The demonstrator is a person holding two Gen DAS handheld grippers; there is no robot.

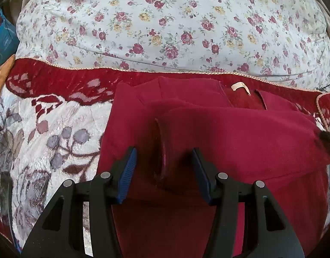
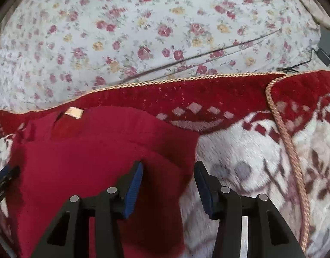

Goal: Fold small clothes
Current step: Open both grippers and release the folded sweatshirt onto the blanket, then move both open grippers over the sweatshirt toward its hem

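Note:
A dark red knit garment (image 1: 229, 133) lies partly folded on a plush blanket, its cream label (image 1: 240, 87) at the far edge. My left gripper (image 1: 164, 150) is open just above it, and a raised crease of the red cloth (image 1: 162, 161) stands between the blue pads without touching them. In the right wrist view the same garment (image 2: 79, 150) fills the lower left, with its label (image 2: 74, 112) at the top. My right gripper (image 2: 169, 163) is open over the garment's right edge, one finger above red cloth and the other above the blanket. The left gripper's fingers (image 2: 8, 173) show at the far left.
The red-and-white plush blanket (image 2: 240, 150) has a braided cord trim (image 2: 291, 150). Beyond it spreads a floral sheet (image 1: 165, 21) with a thin cable (image 2: 207, 53) across it and a black plug (image 2: 325, 54) at the right. A blue bag (image 1: 3, 36) sits far left.

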